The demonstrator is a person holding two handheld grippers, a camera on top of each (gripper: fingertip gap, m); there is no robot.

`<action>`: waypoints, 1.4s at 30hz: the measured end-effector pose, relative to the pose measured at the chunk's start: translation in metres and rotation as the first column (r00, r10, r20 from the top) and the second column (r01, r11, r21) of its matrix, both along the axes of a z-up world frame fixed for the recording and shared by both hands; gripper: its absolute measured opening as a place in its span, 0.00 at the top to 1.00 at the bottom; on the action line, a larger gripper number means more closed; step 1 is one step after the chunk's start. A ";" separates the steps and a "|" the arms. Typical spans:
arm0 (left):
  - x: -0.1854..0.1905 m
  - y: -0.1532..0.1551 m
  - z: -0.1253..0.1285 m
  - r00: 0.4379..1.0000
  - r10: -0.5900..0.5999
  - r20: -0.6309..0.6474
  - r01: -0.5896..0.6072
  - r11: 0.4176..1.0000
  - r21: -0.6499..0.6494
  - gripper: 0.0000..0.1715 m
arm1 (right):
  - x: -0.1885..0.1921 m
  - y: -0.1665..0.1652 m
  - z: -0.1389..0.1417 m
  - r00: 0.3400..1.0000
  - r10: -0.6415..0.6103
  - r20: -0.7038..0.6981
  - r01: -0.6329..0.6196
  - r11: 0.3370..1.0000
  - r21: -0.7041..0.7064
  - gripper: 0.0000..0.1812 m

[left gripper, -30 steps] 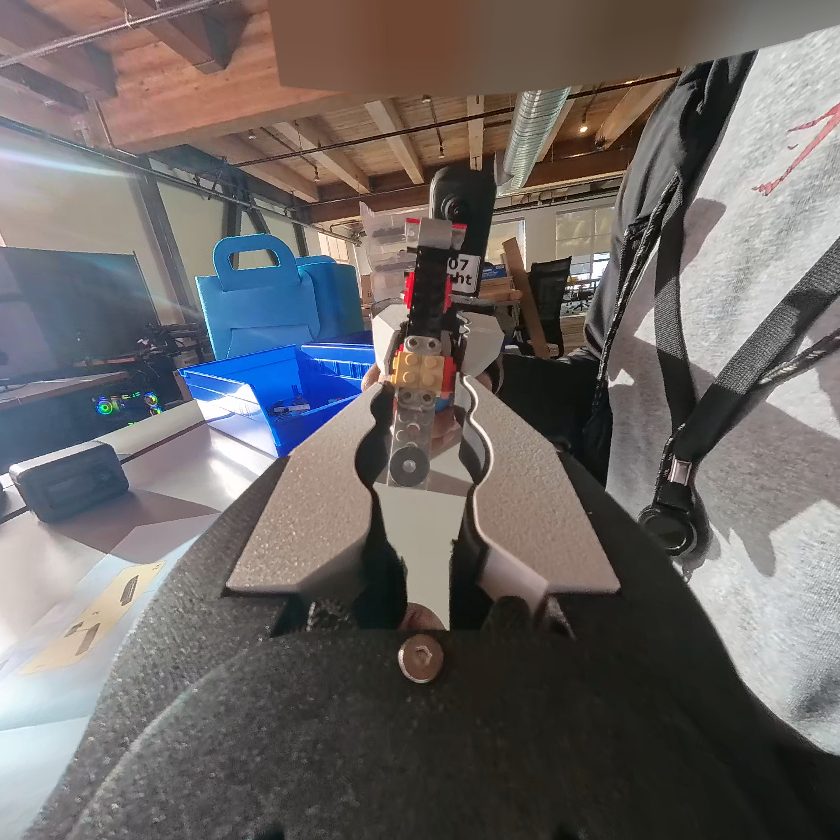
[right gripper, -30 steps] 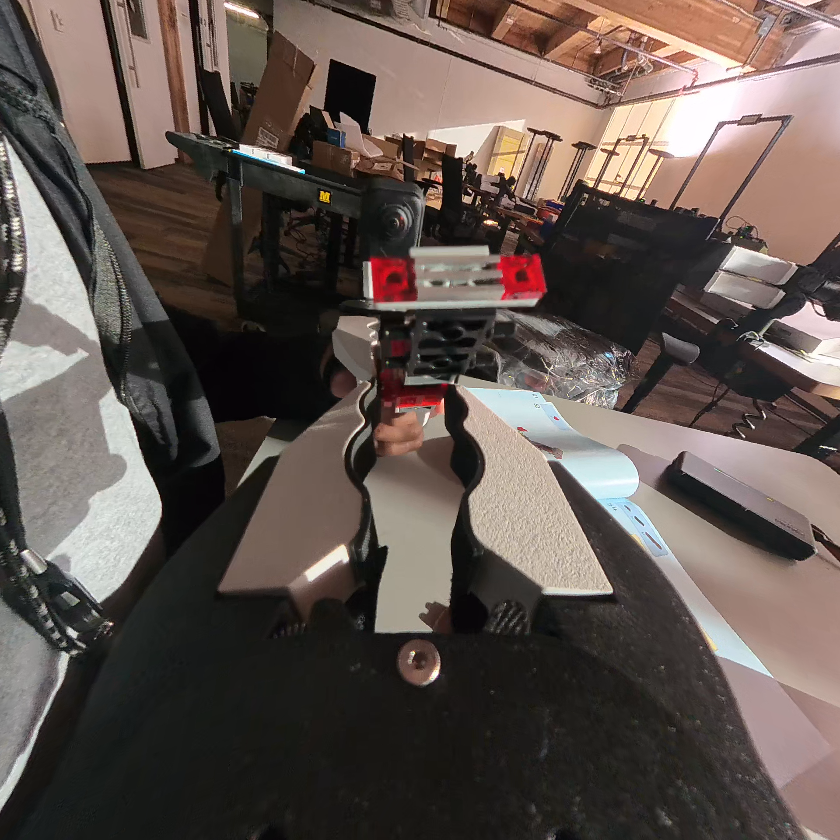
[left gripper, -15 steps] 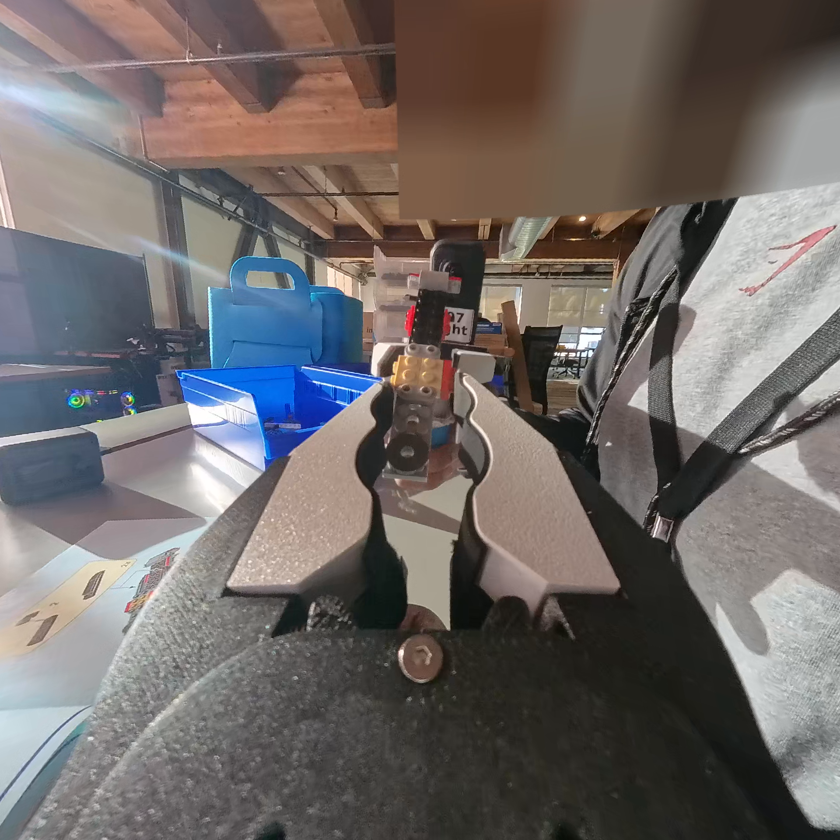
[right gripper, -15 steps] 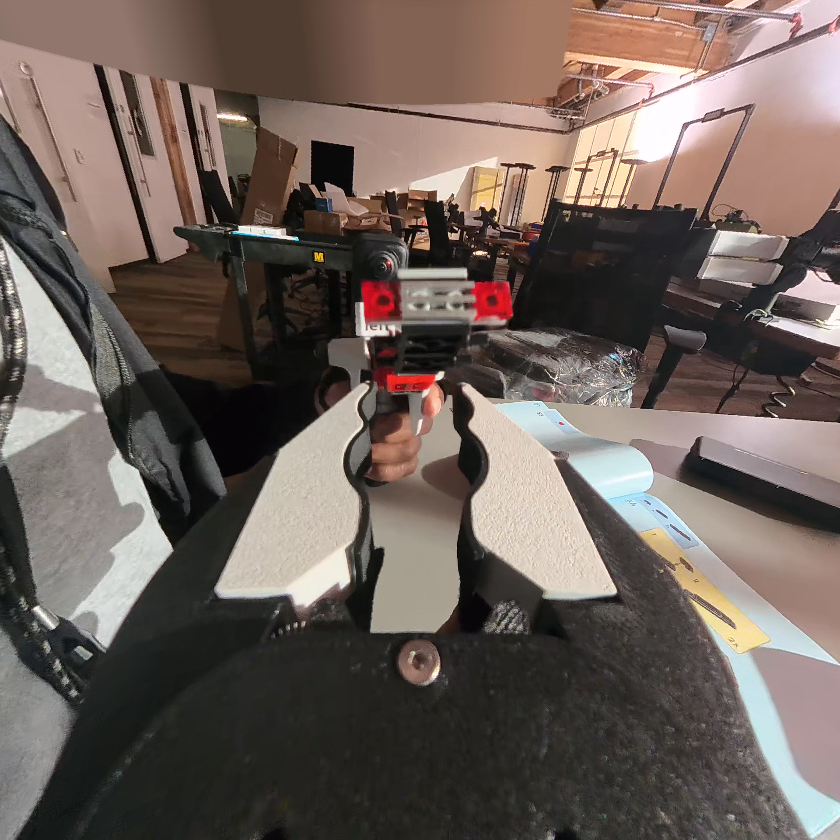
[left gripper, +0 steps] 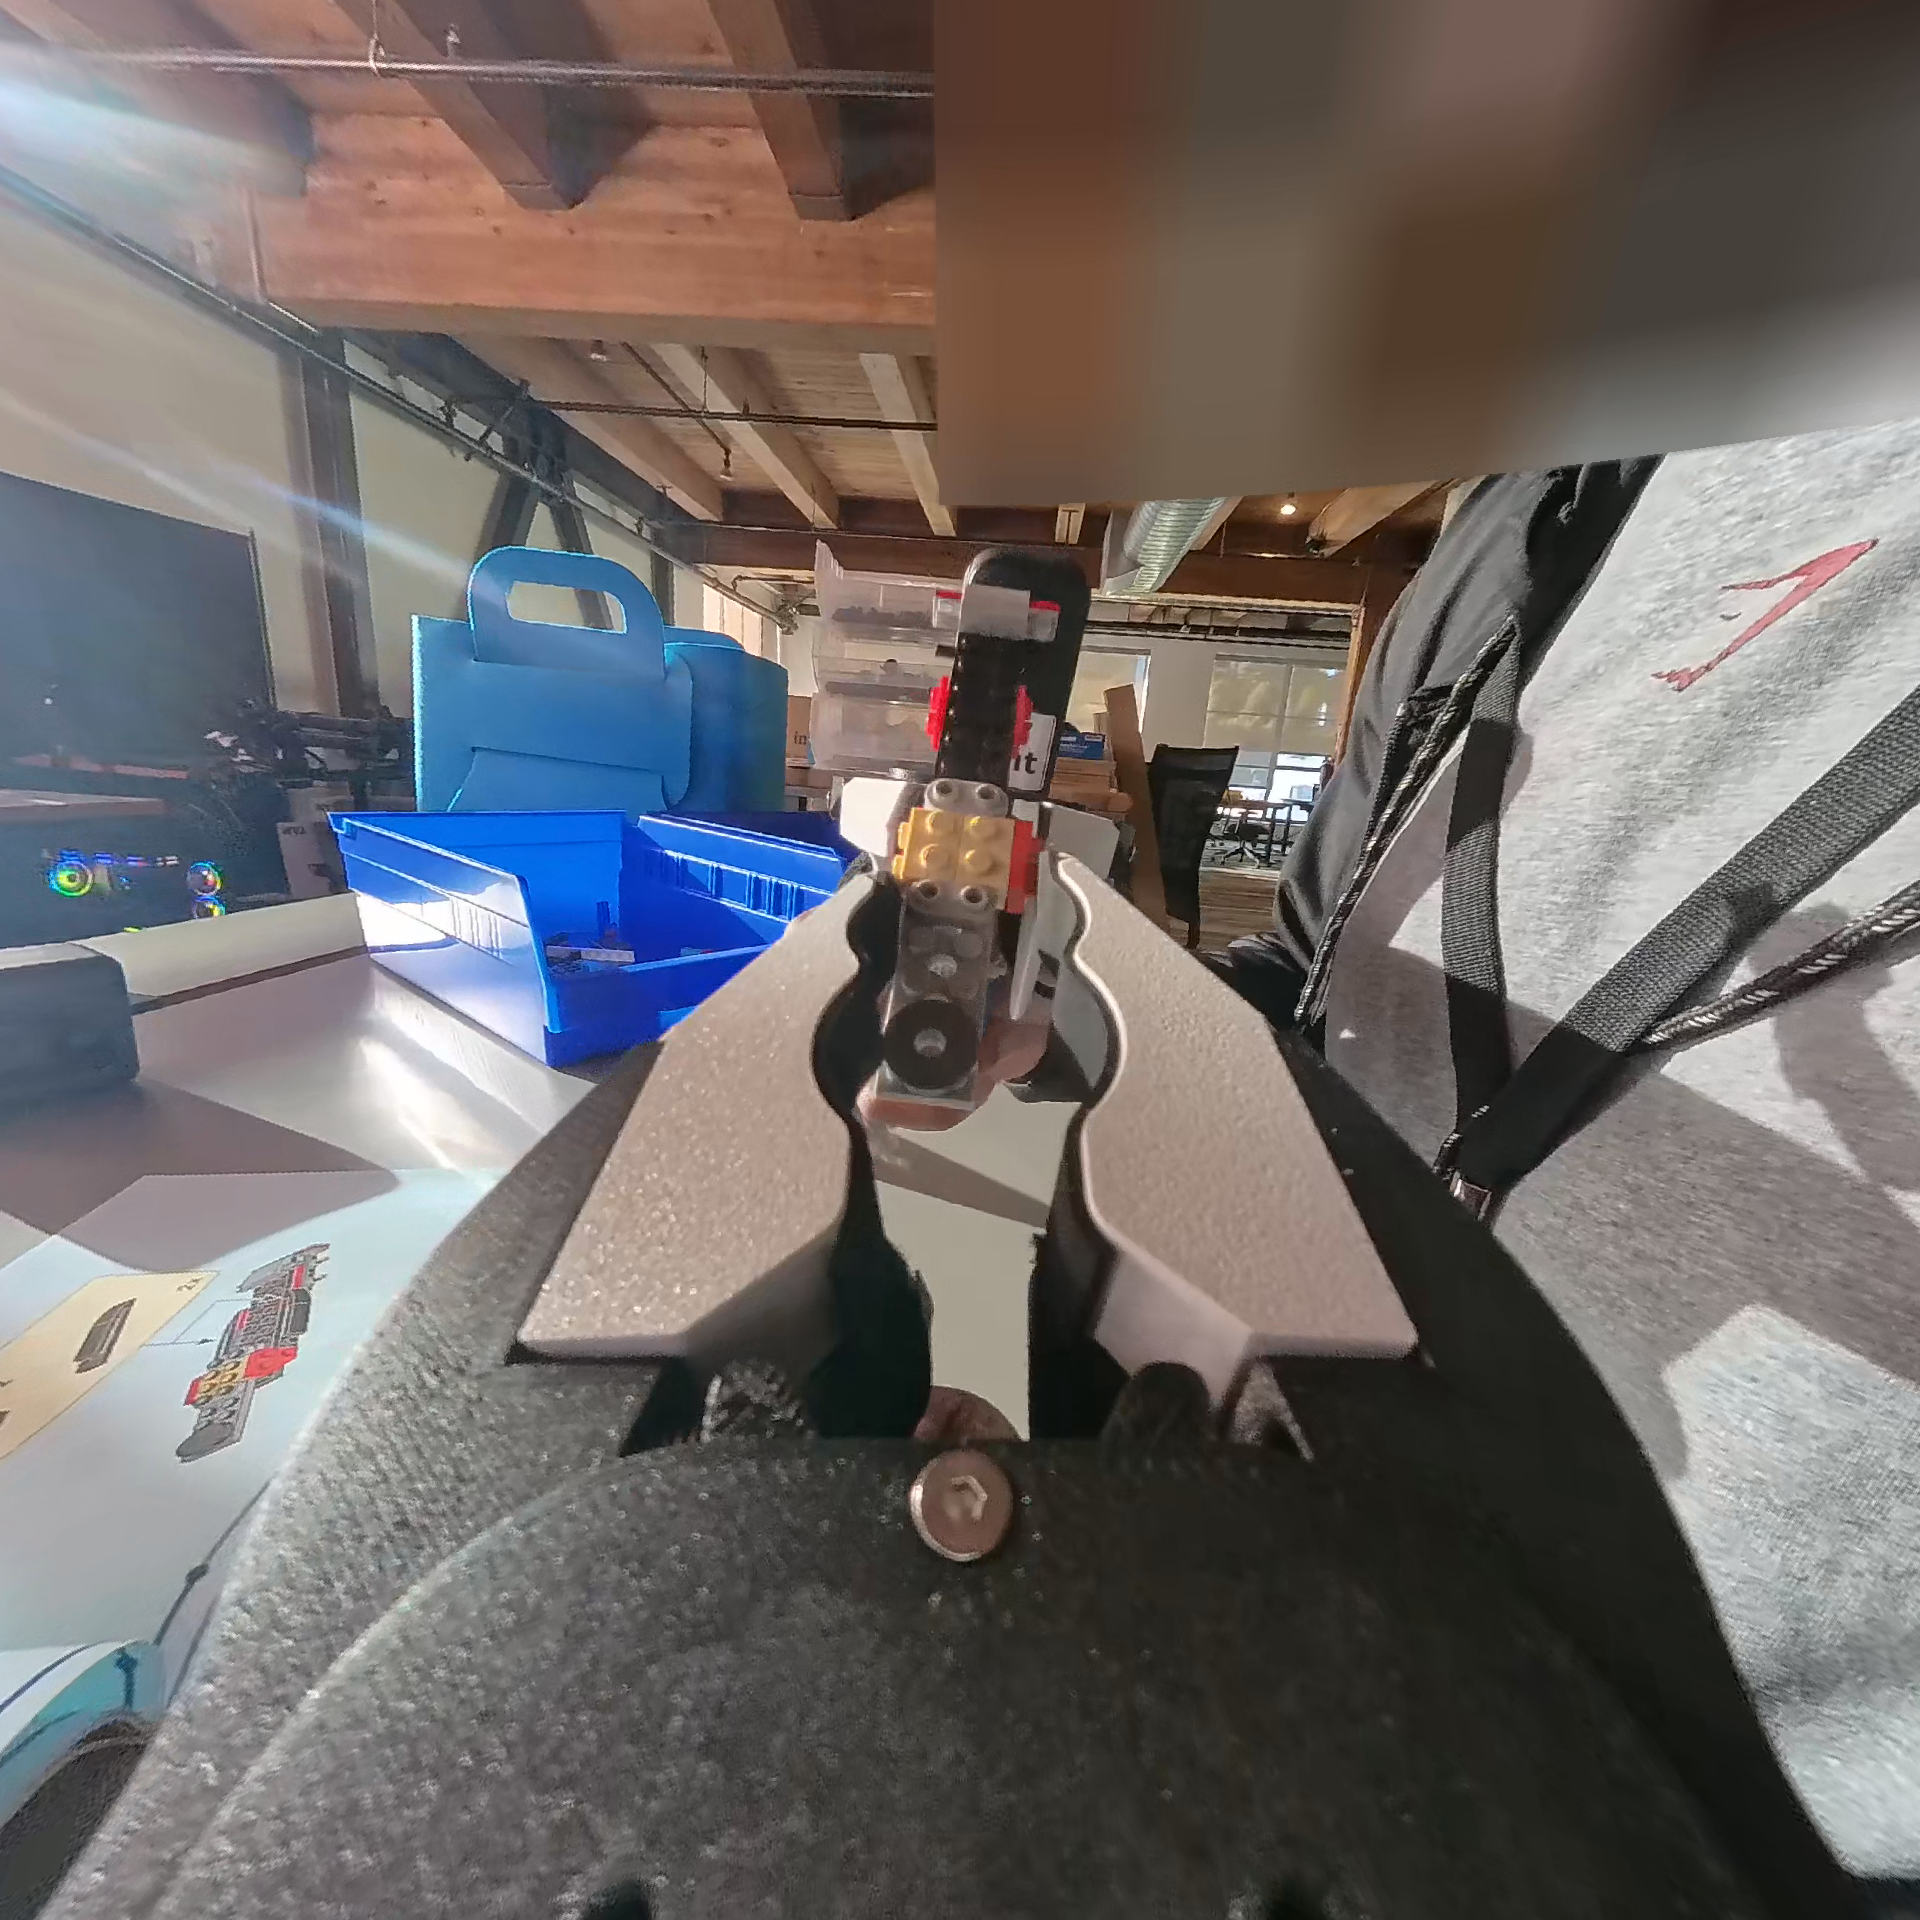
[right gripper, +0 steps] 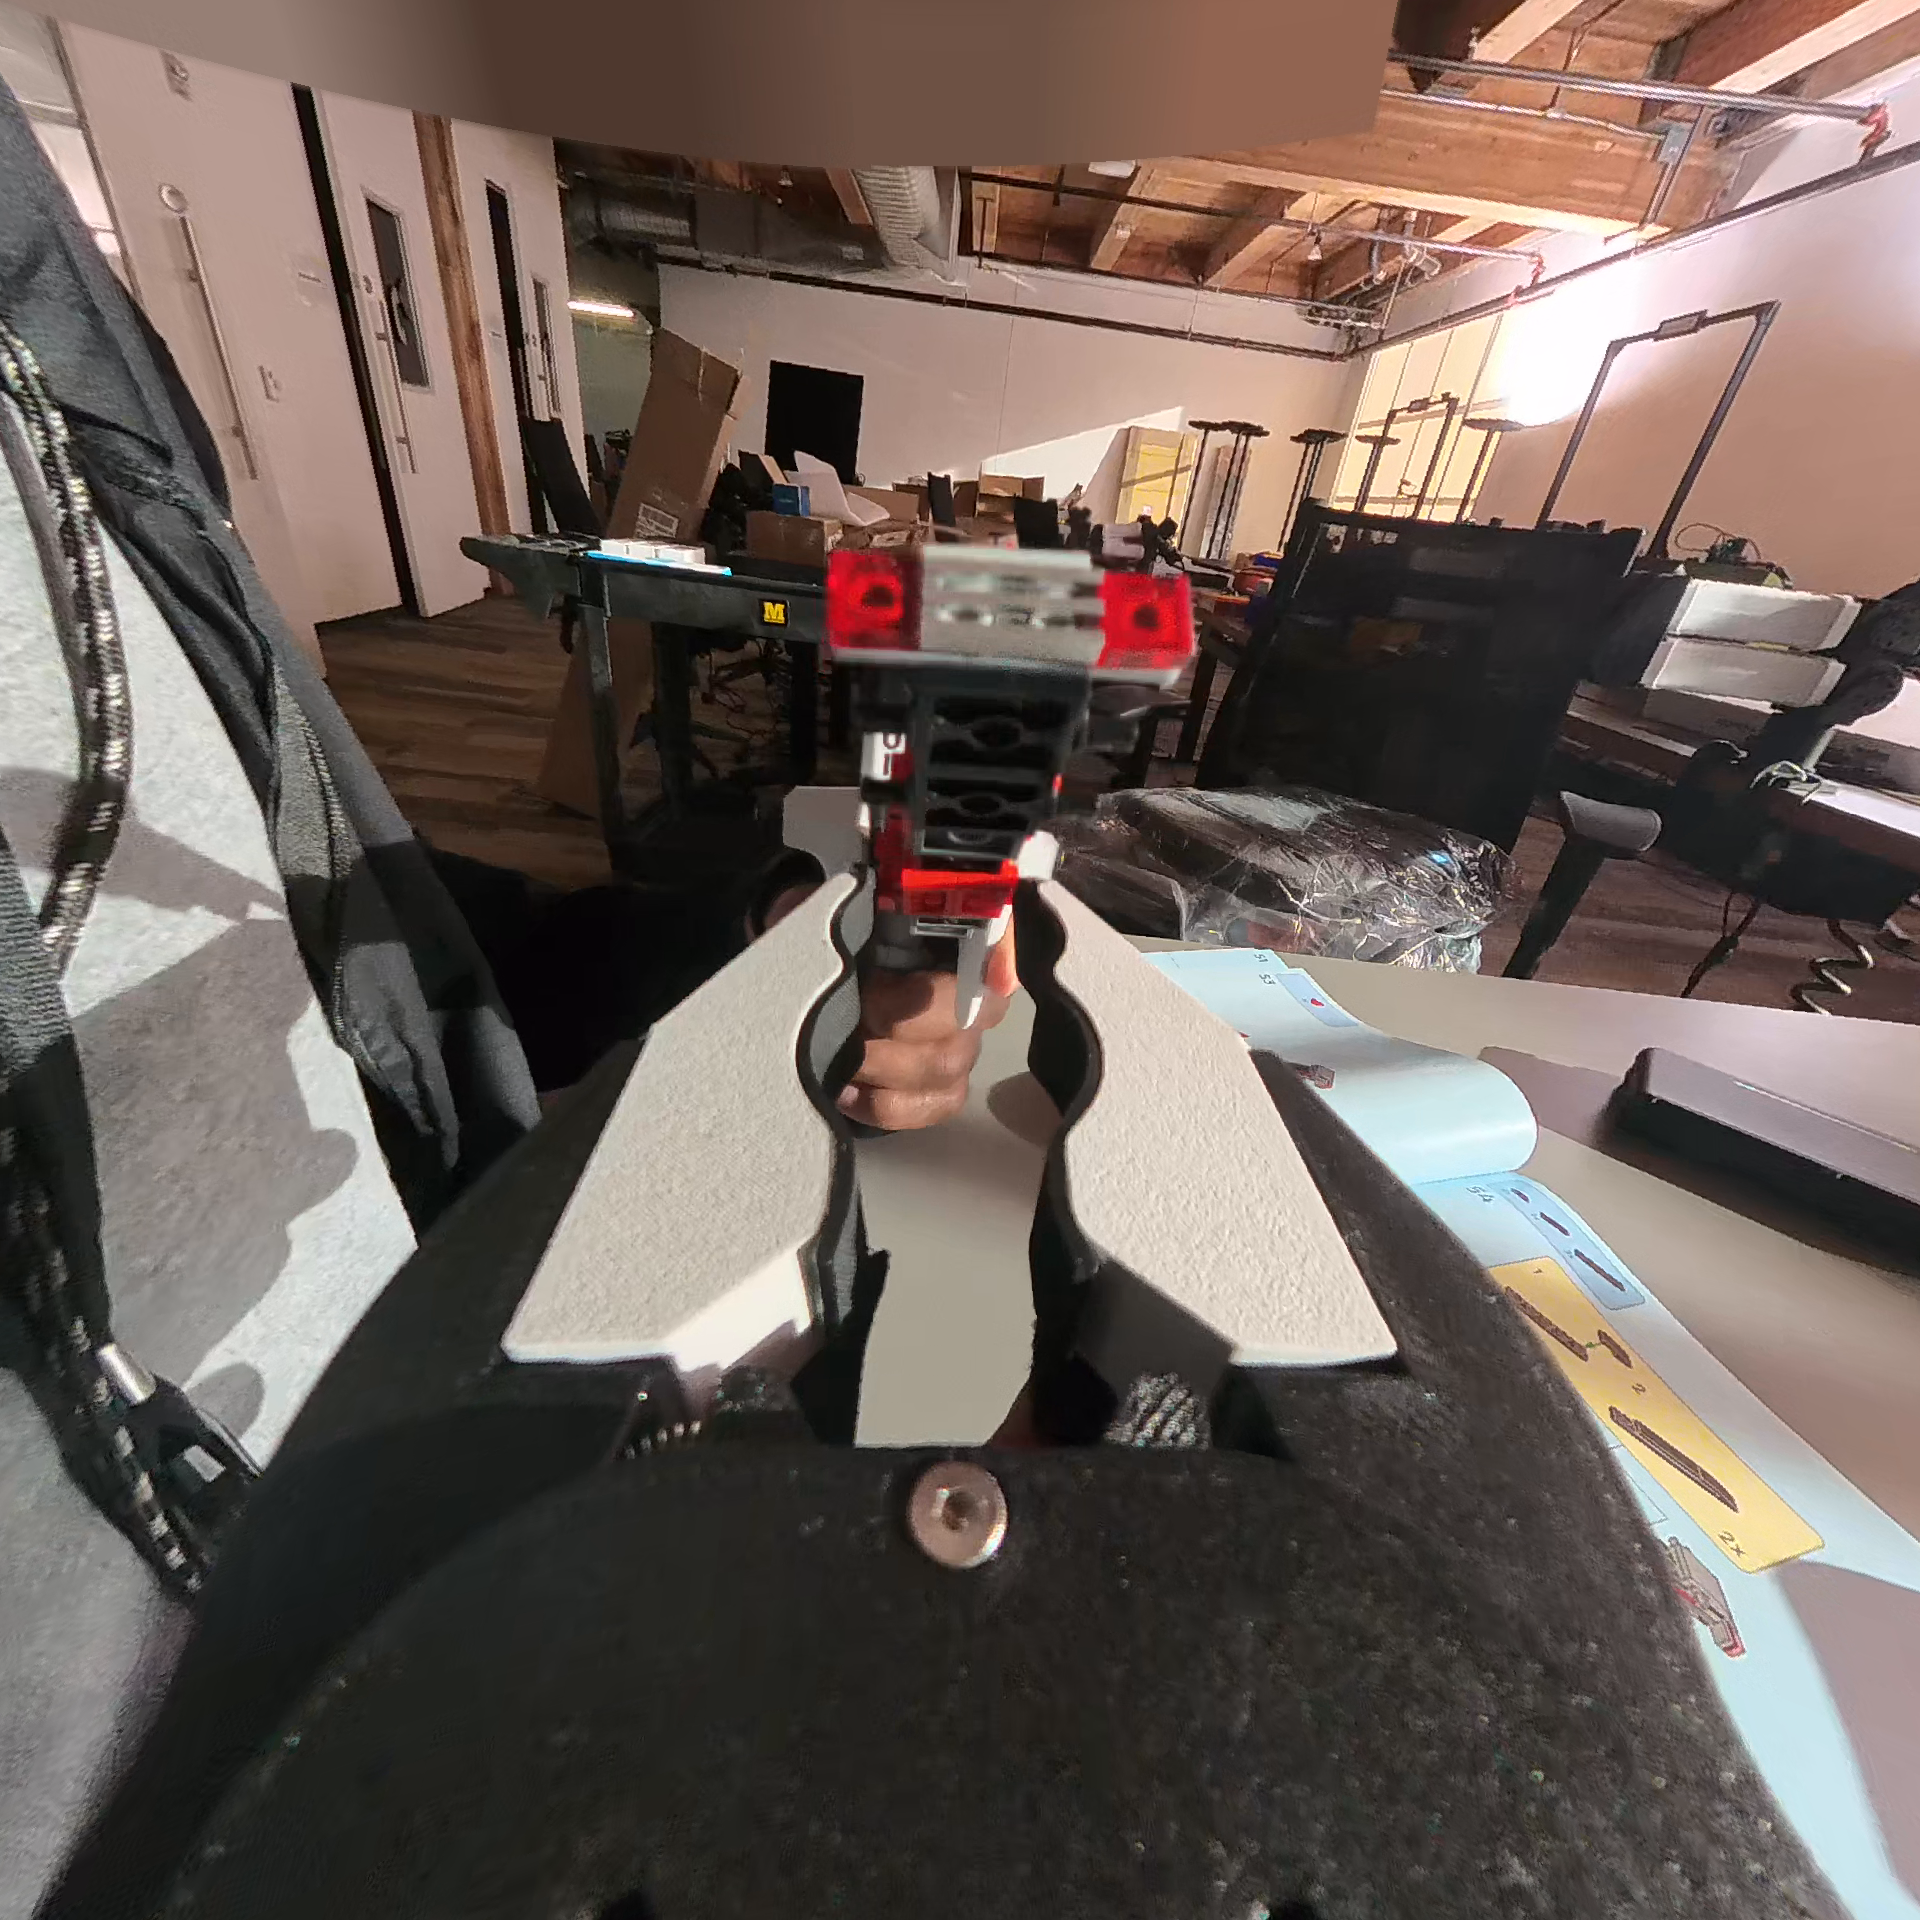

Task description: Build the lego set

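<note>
A long lego model (left gripper: 961, 852) is held in the air between both grippers, above the table (left gripper: 312, 1070). In the left wrist view it has a grey plate with a black round piece, then yellow bricks, a black section and a grey and red far end. My left gripper (left gripper: 956, 883) is shut on its near end. In the right wrist view the model (right gripper: 987, 769) rises from my right gripper (right gripper: 940, 899), which is shut on its red part; the grey and red crosspiece is blurred and close. The right gripper's white fingers (left gripper: 1081, 831) show behind the yellow bricks.
A blue bin (left gripper: 582, 935) with loose pieces stands on the table at the left, with a blue case (left gripper: 561, 707) behind it. An open instruction booklet (left gripper: 208, 1340) lies below; it also shows in the right wrist view (right gripper: 1434, 1101). A black device (right gripper: 1766, 1122) lies beyond it. A person's torso (left gripper: 1662, 935) is close. My two grippers' fingertips are within a few centimetres of each other.
Both grippers have tilted and shifted with the model still held between them. In the right wrist view the model now looks larger and closer. More of the booklet shows.
</note>
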State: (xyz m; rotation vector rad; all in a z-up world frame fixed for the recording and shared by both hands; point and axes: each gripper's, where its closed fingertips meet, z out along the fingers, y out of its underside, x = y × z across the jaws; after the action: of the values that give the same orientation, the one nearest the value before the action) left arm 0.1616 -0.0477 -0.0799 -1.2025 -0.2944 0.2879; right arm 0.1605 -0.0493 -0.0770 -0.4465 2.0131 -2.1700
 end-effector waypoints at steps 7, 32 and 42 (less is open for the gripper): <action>0.000 0.001 0.001 1.000 -0.011 0.004 0.011 1.000 0.009 0.84 | 0.000 0.000 0.001 1.000 -0.003 0.003 0.003 1.000 -0.025 0.84; 0.001 0.003 0.002 0.999 -0.034 0.013 0.033 0.999 0.026 0.84 | 0.001 0.001 0.003 0.999 0.029 0.038 -0.027 0.998 -0.060 0.84; -0.002 0.001 0.003 0.999 -0.029 0.028 0.028 0.999 0.037 0.84 | -0.002 0.000 0.003 0.997 0.029 0.067 -0.024 0.998 -0.065 0.84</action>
State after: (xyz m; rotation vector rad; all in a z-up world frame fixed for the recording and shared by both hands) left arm 0.1600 -0.0463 -0.0773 -1.1740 -0.3061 0.2400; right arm 0.1586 -0.0493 -0.0739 -0.3996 1.8971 -2.2079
